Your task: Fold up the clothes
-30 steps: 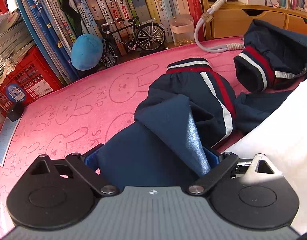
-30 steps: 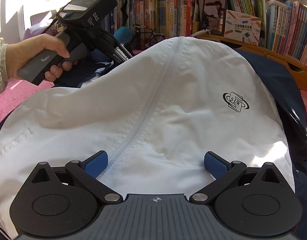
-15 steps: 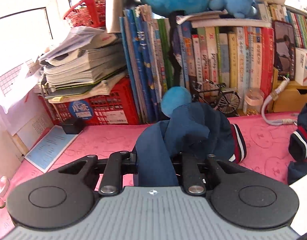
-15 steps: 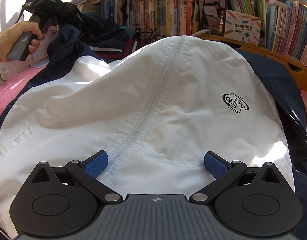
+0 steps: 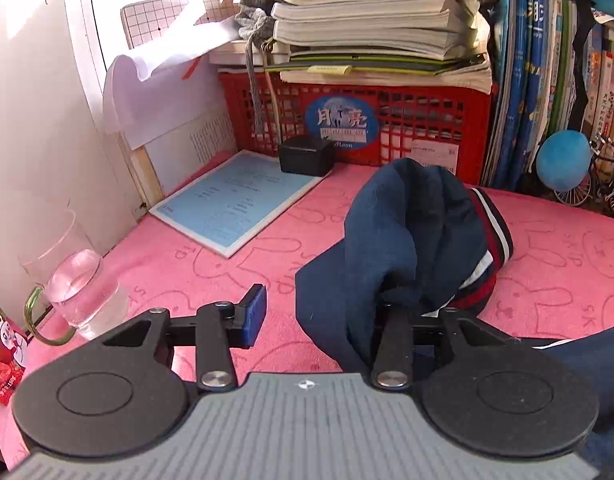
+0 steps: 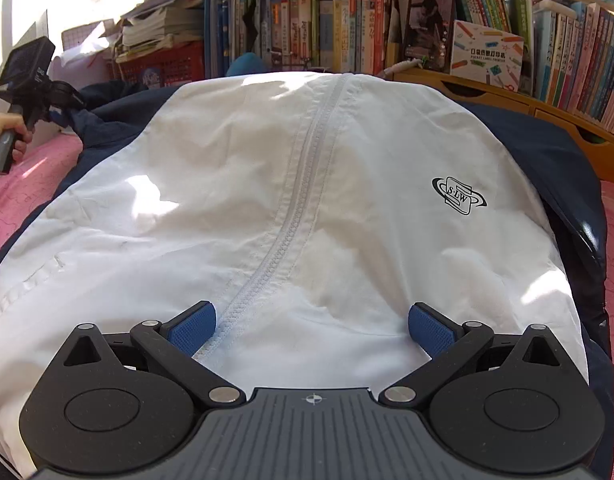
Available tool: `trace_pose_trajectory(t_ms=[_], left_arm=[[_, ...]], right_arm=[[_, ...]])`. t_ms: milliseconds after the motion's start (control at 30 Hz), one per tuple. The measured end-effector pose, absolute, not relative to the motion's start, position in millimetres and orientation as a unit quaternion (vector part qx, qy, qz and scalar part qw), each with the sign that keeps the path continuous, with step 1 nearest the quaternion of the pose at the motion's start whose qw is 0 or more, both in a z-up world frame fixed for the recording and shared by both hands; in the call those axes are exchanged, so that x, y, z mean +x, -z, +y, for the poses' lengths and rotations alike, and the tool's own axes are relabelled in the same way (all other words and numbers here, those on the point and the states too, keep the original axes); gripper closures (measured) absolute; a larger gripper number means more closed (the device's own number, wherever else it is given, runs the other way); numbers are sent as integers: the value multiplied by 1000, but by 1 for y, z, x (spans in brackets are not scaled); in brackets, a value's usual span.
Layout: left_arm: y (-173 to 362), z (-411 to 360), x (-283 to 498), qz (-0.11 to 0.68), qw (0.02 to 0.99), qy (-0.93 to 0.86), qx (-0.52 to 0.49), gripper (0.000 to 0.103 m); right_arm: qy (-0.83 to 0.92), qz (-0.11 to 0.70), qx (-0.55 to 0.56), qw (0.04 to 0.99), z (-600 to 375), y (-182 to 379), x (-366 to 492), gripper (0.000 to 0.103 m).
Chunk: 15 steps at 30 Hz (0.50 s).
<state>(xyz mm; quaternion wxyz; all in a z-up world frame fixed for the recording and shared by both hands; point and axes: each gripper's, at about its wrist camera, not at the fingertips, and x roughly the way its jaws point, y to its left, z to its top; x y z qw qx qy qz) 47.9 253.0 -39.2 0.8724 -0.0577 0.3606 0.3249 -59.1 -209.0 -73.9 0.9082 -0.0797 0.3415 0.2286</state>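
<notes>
Left gripper [image 5: 323, 312]: jaws are opening. The left blue pad [image 5: 254, 315] stands clear of the cloth; the navy sleeve [image 5: 407, 240] is draped over the right finger and no longer pinched. Judged released, though the fabric is caught on that finger.

Right gripper [image 6: 311, 328]: jaws spread wide, unclenched, resting over the white front of the jacket [image 6: 307, 200] with the zipper [image 6: 303, 184] running from 6 o'clock toward 12 o'clock. Nothing is grasped.

Location of the garment: the jacket lies face up on the pink mat [image 5: 187, 264]. In the right wrist view its navy sleeve is drawn out toward 10 o'clock, where a hand [image 6: 9, 136] holds the left tool. The striped cuff [image 5: 495, 236] sits bunched at the sleeve's far end.

Recommendations for the step in hand, laying the sleeve out straight:
1. Free the cloth from the right finger before withdrawing, or the sleeve will drag back.
2. Flatten the bunched cuff so the sleeve lies without twist.
3. Keep the right tool steady on the body to anchor it.
4. Mind the glass of water [image 5: 79, 288] at 9 o'clock in the left wrist view; it stands near the tool.
</notes>
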Motion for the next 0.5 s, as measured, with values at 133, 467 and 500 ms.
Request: trace_pose_trajectory(t_ms=[133,467,500], left_arm=[[56,256,39,390,856,-330,-73,35],[6,221,-2,317,910,-239,-117,10],[-1,209,-5,309,918,-222,-107,5]], right_arm=[[-229,341,-80,908,-209,74,-59,0],[-228,341,-80,908,-209,75,-59,0],[-228,341,-80,908,-209,75,-59,0]])
